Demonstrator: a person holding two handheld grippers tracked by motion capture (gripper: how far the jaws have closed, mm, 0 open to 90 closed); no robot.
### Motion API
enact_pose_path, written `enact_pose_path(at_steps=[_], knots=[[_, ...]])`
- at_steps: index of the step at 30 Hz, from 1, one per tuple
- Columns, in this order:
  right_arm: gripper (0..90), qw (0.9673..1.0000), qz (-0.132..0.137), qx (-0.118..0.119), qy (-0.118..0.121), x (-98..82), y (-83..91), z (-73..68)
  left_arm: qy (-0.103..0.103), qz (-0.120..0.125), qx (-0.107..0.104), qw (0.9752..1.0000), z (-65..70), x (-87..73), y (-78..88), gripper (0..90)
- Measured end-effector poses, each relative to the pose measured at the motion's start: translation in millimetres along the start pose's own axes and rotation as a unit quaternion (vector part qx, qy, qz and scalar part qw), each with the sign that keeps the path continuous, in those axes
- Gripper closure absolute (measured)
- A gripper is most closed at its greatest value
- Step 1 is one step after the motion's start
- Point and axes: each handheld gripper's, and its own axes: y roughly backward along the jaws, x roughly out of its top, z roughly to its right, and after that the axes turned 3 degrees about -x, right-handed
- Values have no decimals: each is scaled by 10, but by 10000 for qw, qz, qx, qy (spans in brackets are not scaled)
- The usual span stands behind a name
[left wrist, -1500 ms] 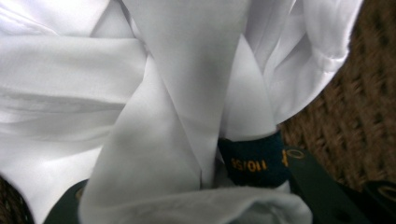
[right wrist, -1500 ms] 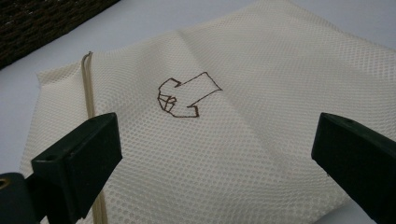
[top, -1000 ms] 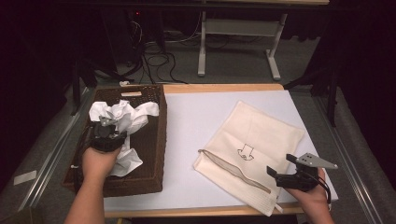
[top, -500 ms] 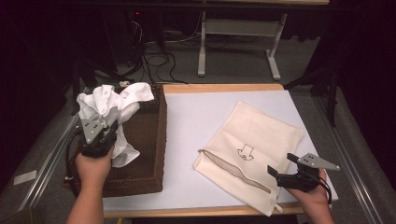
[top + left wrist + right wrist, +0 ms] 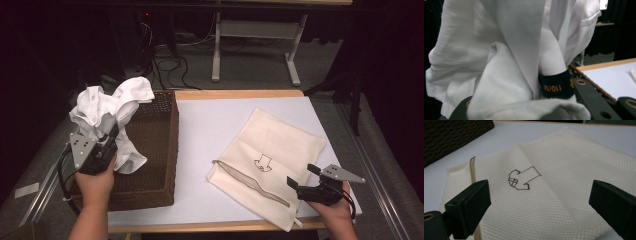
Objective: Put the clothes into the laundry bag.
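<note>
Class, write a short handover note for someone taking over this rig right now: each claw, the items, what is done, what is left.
Left claw: shut on the white shirt, held above the brown wicker basket.
Right claw: open, at the near edge of the cream mesh bag, which lies flat on the table.
Done: shirt is out of the basket.
Left, probably: open the bag and put the shirt inside.

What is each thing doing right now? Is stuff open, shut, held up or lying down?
White shirt: bunched up, lifted above the basket, pinched in the left tongs.
Left tongs: shut on the white shirt.
Right tongs: open, holding nothing, over the bag's near corner.
Mesh bag: lying flat on the table, zipper looks shut.
Basket: upright on the table, open at the top.
</note>
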Motion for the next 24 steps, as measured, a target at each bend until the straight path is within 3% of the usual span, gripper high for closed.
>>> enact_pose_path(at_steps=[9, 12, 18, 24], knots=[[48, 9999, 96, -96, 76, 24, 39, -22, -180, 353, 60, 9992, 237, 272, 67, 725], [48, 9998, 126, -113, 87, 27, 53, -18, -281, 420, -28, 9987, 342, 311, 65, 725], [47, 9997, 129, -97, 166, 37, 50, -44, -217, 559, -261, 9979, 542, 398, 103, 725], [50, 9997, 131, -102, 205, 37, 48, -56, -412, 681, -502, 9956, 809, 578, 81, 725]])
